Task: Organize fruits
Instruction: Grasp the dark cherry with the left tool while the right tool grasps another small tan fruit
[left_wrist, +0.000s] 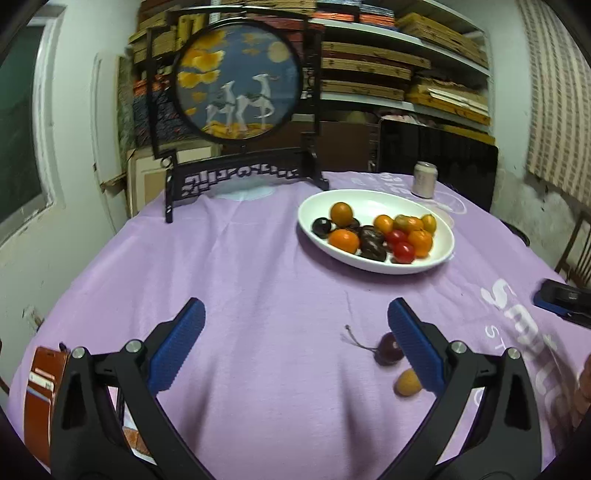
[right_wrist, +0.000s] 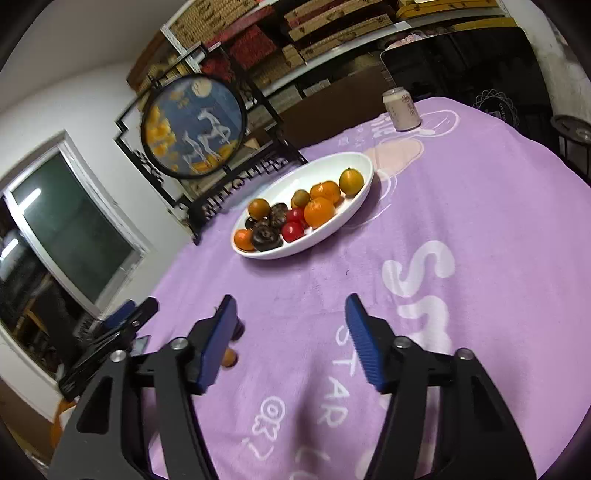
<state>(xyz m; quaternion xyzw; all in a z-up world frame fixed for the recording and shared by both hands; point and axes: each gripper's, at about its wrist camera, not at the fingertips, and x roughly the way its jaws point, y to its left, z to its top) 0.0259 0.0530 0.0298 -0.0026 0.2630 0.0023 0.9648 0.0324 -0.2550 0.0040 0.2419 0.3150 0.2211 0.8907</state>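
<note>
A: Nearest first? Left gripper (left_wrist: 295, 347) spread wide, nothing btwn pads. Right gripper (right_wrist: 291, 341) parted too, empty.

B: Agreed. Probably splayed ready for next pick, pointed down twd cloth. Loose fruit?

A: Two strays on purple tablecloth (left_wrist: 258, 266), just inside left gripper's right finger: dark cherry (left_wrist: 388, 349) w/ stem trailing left, small orange kumquat (left_wrist: 407, 383) nearer, just beside it. Same pair half hidden behind right gripper's left finger in right wrist view. Brown wallet (left_wrist: 42, 391) near left edge.

B: Likely still to go in dish, hence both tools hovering close by. Farther out?

A: White oval dish (left_wrist: 439, 254) mid-table, right of centre: oranges, red cherry tomatoes, dark wrinkled fruit, piled loosely, unsorted by kind.

B: Behind that?

A: Drink can (left_wrist: 424, 180) far right, well apart from dish. Round embroidered screen (left_wrist: 238, 79) w/ two deer on black stand at far left. Shelves of boards beyond.
</note>
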